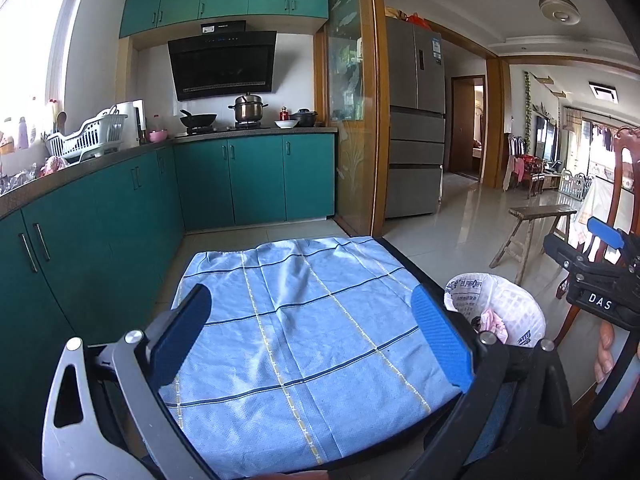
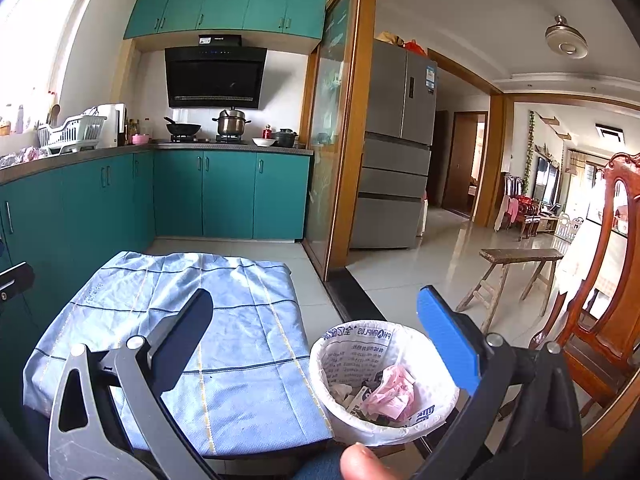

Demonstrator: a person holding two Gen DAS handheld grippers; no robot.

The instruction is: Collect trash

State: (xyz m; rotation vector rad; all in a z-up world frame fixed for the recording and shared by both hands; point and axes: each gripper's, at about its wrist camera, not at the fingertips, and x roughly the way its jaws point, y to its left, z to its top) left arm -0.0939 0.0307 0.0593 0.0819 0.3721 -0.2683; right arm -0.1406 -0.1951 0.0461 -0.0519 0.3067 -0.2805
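A small bin lined with a white printed bag (image 2: 384,384) stands on the floor just right of a low table under a blue checked cloth (image 2: 180,340). Crumpled pink paper (image 2: 390,396) and other scraps lie inside it. My right gripper (image 2: 316,336) hovers open above the bin's left rim, nothing between its fingers. My left gripper (image 1: 312,336) is open over the cloth (image 1: 304,340), empty. The bin (image 1: 496,312) shows to its right, with the right gripper (image 1: 600,268) above it. The cloth itself carries no trash that I can see.
Teal kitchen cabinets (image 2: 100,200) run along the left and back, with pots on the stove. A glass sliding door frame (image 2: 344,140) and grey fridge (image 2: 396,148) stand behind. A wooden bench (image 2: 516,276) and a carved chair (image 2: 600,280) are at right. A fingertip (image 2: 360,462) shows below.
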